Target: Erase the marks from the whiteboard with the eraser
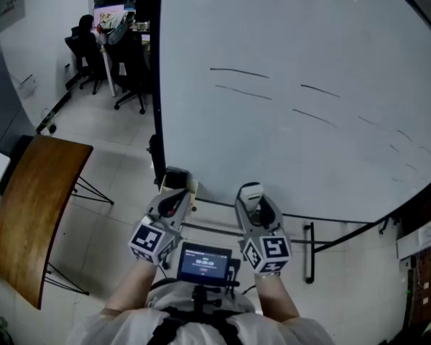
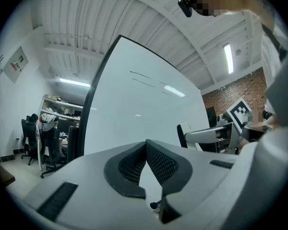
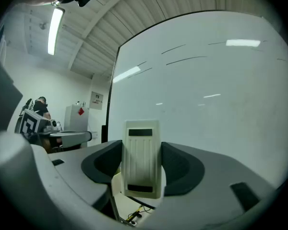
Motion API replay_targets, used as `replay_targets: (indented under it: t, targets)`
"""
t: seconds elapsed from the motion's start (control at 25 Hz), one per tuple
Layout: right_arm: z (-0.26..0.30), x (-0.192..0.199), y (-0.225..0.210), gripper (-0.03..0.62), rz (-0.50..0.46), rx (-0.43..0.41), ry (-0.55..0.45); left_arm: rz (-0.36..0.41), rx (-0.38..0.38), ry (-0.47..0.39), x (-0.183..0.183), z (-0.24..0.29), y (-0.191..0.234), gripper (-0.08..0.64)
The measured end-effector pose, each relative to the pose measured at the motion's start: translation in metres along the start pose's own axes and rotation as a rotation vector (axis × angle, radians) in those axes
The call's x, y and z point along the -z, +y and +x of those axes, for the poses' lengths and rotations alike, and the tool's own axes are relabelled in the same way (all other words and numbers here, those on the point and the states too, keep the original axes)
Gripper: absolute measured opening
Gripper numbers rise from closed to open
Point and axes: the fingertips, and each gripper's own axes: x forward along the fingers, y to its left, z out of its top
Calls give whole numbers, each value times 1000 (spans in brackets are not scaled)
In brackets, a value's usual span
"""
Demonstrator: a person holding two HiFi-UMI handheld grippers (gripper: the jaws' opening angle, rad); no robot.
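Note:
A big whiteboard [image 1: 309, 34] stands in front of me with several thin black marks [image 1: 238, 72] across its upper middle. They also show in the left gripper view, marks [image 2: 140, 74], and in the right gripper view, marks [image 3: 185, 59]. My right gripper [image 1: 251, 194] is shut on a cream eraser [image 3: 142, 159], held upright between the jaws below the board's bottom edge. Beside it, my left gripper [image 1: 175, 181] has its jaw tips touching and holds nothing; in its own view the left gripper [image 2: 146, 143] points up at the whiteboard [image 2: 134, 123]. Both grippers are short of the board.
A brown wooden table [image 1: 36, 207] stands at my left. Black office chairs [image 1: 133, 70] and shelves sit at the back left. The board's black stand legs [image 1: 309, 261] run across the tiled floor under the grippers. A small screen device [image 1: 205, 262] sits at my chest.

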Motion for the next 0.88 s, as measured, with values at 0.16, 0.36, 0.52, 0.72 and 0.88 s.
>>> replay_targets:
  t: [0.16,0.36,0.52,0.72,0.88]
  targets:
    - [10,-14,1,262,-6,3,-42,-23,-12,-4,-2,2,10,5]
    - [23,-33,14,264,-34,27,-68,10,29,-16,-8,4,26,5]
    - [34,-61,29,264,-72,55,-103,48,68,-39,-24,5,41,5]
    - [56,-126,46,264,-150,107,-174,43,112,-27,-29,3,51,5]
    - [80,-178,68,264,-243,122,-219,28,113,-39,-33,-1,62,5]
